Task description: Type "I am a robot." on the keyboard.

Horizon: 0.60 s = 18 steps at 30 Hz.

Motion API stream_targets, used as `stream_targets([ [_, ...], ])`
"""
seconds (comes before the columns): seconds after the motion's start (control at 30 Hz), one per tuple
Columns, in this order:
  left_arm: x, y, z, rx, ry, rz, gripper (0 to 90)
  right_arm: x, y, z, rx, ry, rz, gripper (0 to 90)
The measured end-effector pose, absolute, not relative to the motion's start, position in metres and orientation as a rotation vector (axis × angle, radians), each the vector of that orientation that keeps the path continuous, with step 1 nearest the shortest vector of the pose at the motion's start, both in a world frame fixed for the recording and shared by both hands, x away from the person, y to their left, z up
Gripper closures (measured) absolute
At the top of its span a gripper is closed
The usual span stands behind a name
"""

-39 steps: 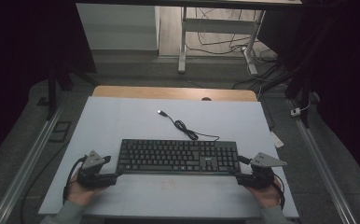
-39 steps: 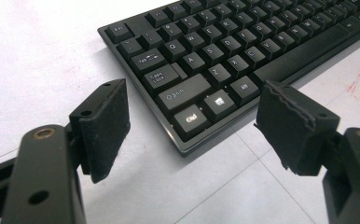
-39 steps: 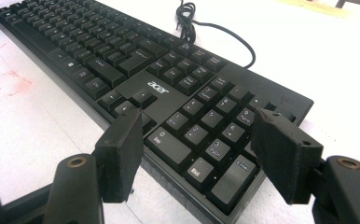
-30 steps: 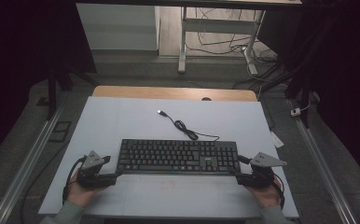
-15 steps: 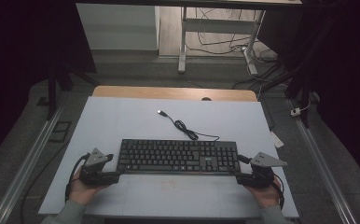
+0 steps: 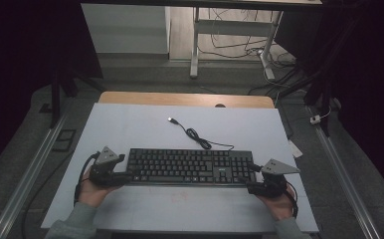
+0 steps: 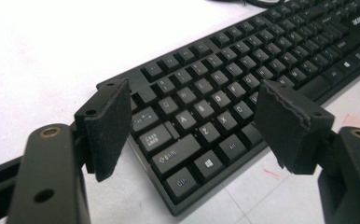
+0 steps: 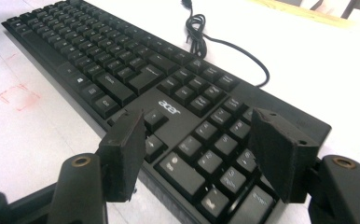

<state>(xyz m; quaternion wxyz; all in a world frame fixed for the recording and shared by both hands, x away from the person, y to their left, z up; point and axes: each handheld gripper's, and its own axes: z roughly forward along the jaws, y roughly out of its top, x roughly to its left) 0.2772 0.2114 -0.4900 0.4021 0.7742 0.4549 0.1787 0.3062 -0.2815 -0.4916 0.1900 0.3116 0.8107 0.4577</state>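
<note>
Left tool [image 6: 128, 175] and right tool [image 6: 248, 186], jaws apart, flank the ends of the flat black plastic keyboard [image 6: 190, 167] lying near the white desk's [image 6: 130, 124] front edge; close both evenly, then lift level.

Over the last second or so the left gripper [image 6: 126, 176] has crept inward toward the left end of the keyboard [image 6: 190, 167], and the right gripper [image 6: 249, 187] has edged in a touch toward the right end; both now have their jaws spread over the keyboard's corners
</note>
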Motion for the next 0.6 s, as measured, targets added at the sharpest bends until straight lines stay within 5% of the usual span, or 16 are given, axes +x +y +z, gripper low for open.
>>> stream_targets([
  [0.3,0.284,0.22,-0.496,1.972,1.135,0.45,32.6,0.316,-0.257,-0.486,0.857,2.319,1.302,41.3],
  [0.6,0.285,0.218,-0.501,1.98,1.124,0.437,50.5,0.329,-0.22,-0.475,0.829,2.355,1.324,55.4],
])
